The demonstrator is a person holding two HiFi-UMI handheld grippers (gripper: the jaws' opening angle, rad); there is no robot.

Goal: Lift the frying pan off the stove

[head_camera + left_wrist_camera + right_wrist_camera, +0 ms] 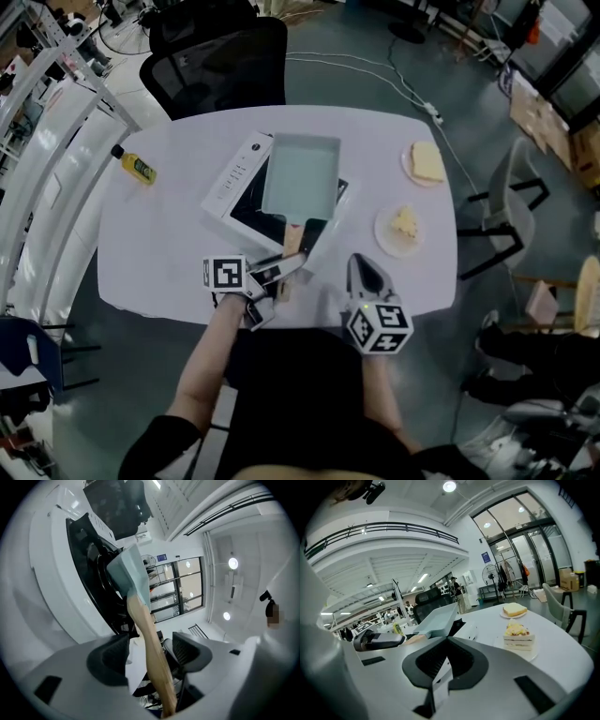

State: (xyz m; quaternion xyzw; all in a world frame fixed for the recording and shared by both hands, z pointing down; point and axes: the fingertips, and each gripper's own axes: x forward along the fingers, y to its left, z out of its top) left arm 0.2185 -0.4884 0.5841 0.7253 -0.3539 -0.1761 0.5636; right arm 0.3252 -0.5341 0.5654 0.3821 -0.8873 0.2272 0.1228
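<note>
The jaws of the left gripper (150, 654) are open a little, one on each side of the wooden handle (149, 634) of the frying pan (127, 571). A small gap shows beside the handle, and the handle's end is cut off at the bottom of that view. The jaws of the right gripper (440, 660) are pressed together with nothing in them. Only the head view shows the whole pan: it is pale blue-green with square corners, and it sits on the black top of the white stove (234, 183) in the middle of the tabletop (169, 248). The right gripper view shows a slice of cake (519, 635) and some bread (514, 609) on plates.
</note>
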